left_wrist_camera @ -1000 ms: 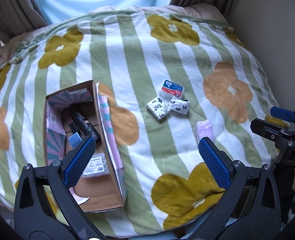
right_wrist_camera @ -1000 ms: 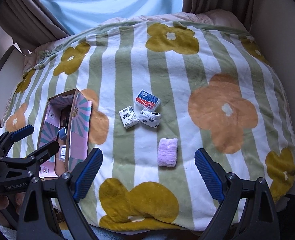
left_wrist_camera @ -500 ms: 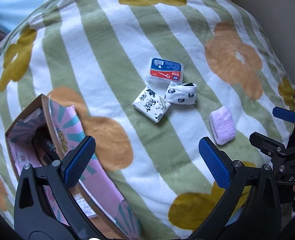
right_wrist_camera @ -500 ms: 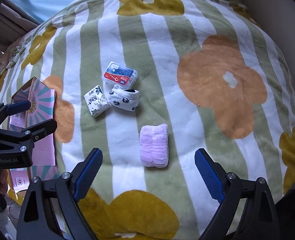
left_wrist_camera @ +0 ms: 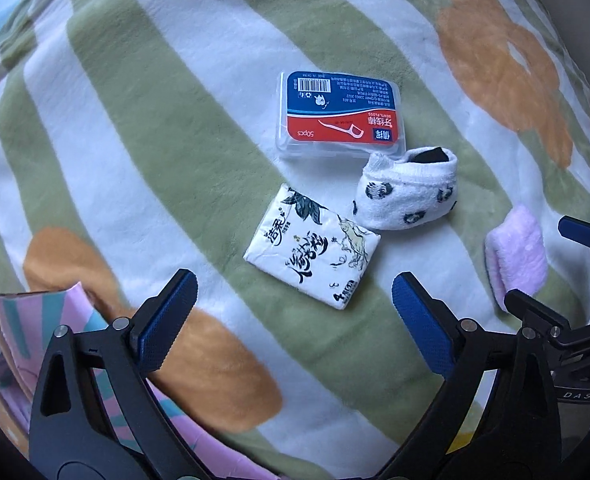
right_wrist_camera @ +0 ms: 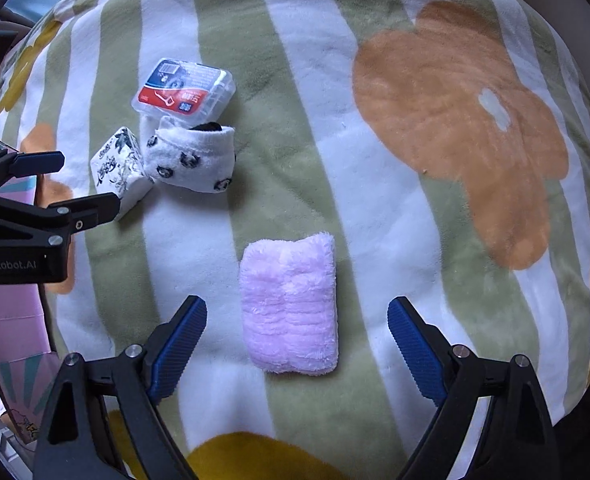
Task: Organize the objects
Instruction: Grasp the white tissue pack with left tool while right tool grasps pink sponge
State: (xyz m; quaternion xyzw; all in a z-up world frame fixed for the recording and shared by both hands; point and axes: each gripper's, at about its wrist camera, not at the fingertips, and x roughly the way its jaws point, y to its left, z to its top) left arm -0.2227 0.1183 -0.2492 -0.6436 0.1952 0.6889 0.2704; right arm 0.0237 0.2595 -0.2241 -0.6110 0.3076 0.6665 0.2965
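Note:
On the flowered striped blanket (left_wrist_camera: 155, 128) lie a white printed tissue pack (left_wrist_camera: 311, 246), a patterned white sock (left_wrist_camera: 409, 194) and a clear floss-pick box (left_wrist_camera: 341, 114) with a red and blue label. My left gripper (left_wrist_camera: 291, 300) points down at the tissue pack; its jaws are closing, and the pack's near corner lies between them without touching the pads. A folded pink towel (right_wrist_camera: 289, 304) lies between the closing jaws of my right gripper (right_wrist_camera: 297, 308), and the pads stand clear of it. The right wrist view also takes in the tissue pack (right_wrist_camera: 117, 168), sock (right_wrist_camera: 193, 160) and floss box (right_wrist_camera: 183, 90).
A cardboard box (left_wrist_camera: 35, 340) with pink and teal patterned lining stands at the blanket's left edge, also seen in the right wrist view as the box (right_wrist_camera: 15, 320). The two grippers work side by side, with the left gripper (right_wrist_camera: 89, 182) close to the tissue pack.
Both grippers have come down toward the blanket, so the objects look much bigger. The left one shifted right from the box to the tissue pack. The towel now sits between the right jaws.

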